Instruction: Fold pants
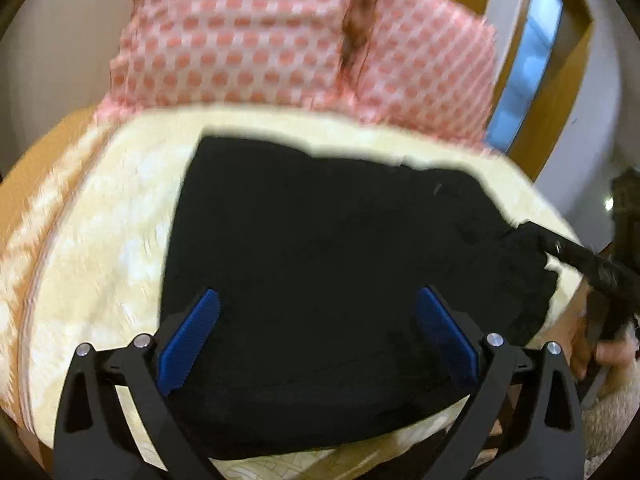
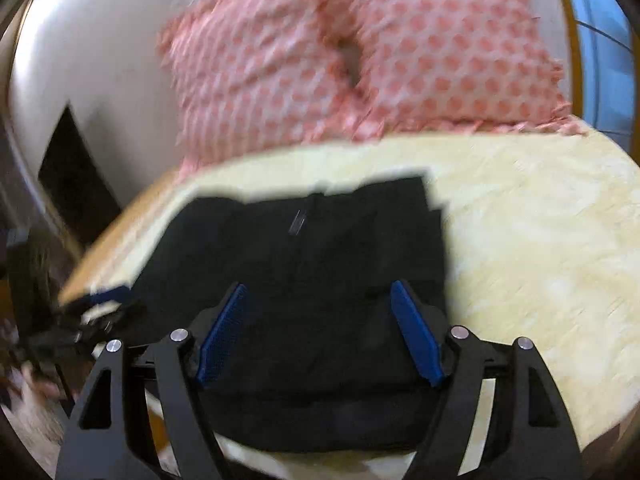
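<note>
Black pants lie folded into a compact block on a cream bedspread; they also show in the right wrist view. My left gripper is open above the pants, its blue pads spread wide and holding nothing. My right gripper is open above the same pants, its blue pads apart and empty. The right gripper also shows in the left wrist view at the pants' right edge. The left gripper shows at the left edge of the right wrist view. Both views are motion-blurred.
Two pink patterned pillows lean at the head of the bed, also in the right wrist view. A window with a wooden frame is at the right. Bare bedspread lies right of the pants. A wall is at the left.
</note>
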Action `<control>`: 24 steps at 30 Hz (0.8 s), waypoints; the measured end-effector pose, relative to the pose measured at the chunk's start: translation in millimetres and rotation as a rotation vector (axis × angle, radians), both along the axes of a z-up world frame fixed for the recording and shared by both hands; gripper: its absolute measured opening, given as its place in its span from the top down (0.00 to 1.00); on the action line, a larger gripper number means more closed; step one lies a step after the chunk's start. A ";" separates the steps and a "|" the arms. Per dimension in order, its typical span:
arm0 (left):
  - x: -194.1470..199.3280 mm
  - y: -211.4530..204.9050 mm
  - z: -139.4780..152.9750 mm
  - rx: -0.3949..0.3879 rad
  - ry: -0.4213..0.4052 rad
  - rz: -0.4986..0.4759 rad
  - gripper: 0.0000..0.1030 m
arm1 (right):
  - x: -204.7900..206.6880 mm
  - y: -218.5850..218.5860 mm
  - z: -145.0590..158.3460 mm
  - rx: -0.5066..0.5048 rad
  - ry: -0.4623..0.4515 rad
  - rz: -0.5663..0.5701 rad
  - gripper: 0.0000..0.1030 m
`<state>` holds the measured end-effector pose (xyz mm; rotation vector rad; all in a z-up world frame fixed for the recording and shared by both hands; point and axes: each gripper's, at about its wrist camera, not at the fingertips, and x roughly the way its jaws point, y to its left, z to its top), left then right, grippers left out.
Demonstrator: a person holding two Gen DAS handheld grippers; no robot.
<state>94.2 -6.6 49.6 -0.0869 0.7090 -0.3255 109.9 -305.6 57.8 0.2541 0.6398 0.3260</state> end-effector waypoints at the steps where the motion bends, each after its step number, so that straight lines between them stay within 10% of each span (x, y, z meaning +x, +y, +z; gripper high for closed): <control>1: -3.8 0.9 5.3 -0.005 -0.029 -0.009 0.02 | 7.3 -13.7 5.3 0.019 0.004 -0.023 0.21; 13: 19.3 -14.9 -27.3 0.043 0.101 -0.094 0.02 | 104.1 -39.7 -33.9 0.013 0.296 0.011 0.21; 24: 17.8 -7.0 -25.2 -0.033 0.105 -0.109 0.02 | 101.3 -18.1 -30.7 -0.101 0.206 0.113 0.44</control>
